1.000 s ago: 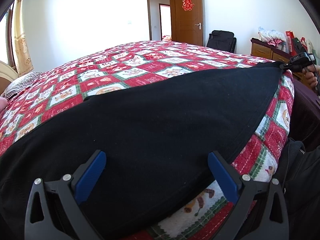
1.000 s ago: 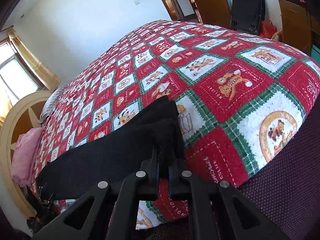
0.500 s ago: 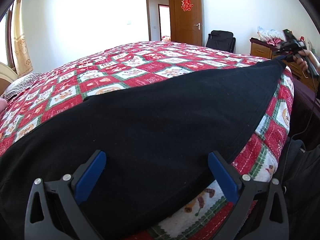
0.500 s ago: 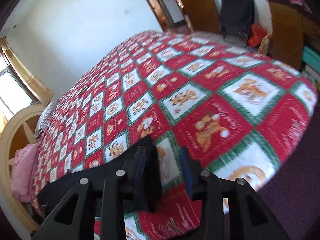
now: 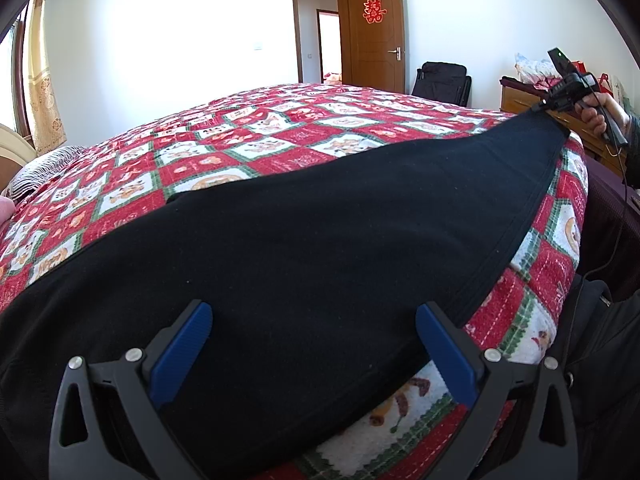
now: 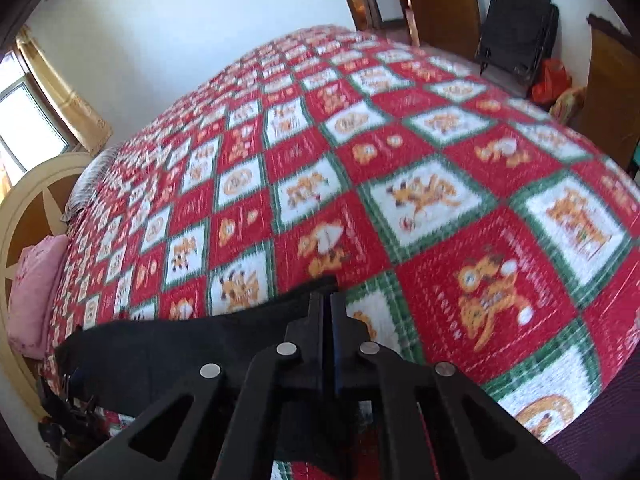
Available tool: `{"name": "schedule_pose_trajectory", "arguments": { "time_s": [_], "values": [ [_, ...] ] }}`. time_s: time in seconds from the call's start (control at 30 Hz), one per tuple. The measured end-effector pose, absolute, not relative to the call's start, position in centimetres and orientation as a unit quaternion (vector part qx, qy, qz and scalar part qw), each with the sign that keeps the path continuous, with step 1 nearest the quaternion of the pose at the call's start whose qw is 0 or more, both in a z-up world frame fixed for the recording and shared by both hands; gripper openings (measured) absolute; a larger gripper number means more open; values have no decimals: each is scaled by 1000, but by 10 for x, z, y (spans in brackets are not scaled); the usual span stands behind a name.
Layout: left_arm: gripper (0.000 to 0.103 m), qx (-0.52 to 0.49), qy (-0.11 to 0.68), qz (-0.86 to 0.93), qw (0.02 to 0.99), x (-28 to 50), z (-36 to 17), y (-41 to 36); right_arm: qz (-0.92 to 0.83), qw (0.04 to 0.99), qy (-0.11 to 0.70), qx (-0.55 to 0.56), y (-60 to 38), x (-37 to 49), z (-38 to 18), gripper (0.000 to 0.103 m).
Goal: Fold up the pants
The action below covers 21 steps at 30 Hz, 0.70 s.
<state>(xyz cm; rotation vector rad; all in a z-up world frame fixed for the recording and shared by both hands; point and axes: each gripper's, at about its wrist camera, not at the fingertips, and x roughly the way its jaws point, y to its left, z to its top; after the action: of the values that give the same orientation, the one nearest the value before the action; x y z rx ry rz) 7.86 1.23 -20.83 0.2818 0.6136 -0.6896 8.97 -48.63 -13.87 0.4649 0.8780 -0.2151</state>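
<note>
Black pants (image 5: 320,220) lie flat across a red, white and green patchwork quilt (image 5: 240,140). My left gripper (image 5: 312,340) stands open low over their near, wide end, its blue pads (image 5: 182,350) spread apart with cloth under them. At the far narrow end a hand (image 5: 600,112) holds my right gripper (image 5: 560,96) at the pants' tip. In the right wrist view that gripper (image 6: 327,300) has its fingers pressed together on the corner of the pants (image 6: 180,344), which pokes out just past the fingertips.
A brown door (image 5: 376,32) stands open at the back, with a black bag (image 5: 440,80) and a wooden dresser (image 5: 520,96) to its right. A cream headboard (image 6: 28,208) and a pink pillow (image 6: 36,284) are at the bed's far end. Dark clothing (image 5: 600,360) hangs off the near right edge.
The right gripper let go of the pants' tip, opened and lifted away, then came back and shut at that tip. The left gripper and the pants' wide end stayed put.
</note>
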Motion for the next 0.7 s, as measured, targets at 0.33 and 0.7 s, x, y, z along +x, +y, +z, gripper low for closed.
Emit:
{"name": "schedule_pose_trajectory", "arguments": {
  "time_s": [0.33, 0.7],
  "values": [
    [103, 134, 298, -330, 886, 79, -208, 12, -156, 863, 456, 153, -481, 124, -165, 10],
    [103, 122, 301, -368, 871, 70, -203, -1, -68, 918, 385, 70, -370, 68, -122, 37]
  ]
}}
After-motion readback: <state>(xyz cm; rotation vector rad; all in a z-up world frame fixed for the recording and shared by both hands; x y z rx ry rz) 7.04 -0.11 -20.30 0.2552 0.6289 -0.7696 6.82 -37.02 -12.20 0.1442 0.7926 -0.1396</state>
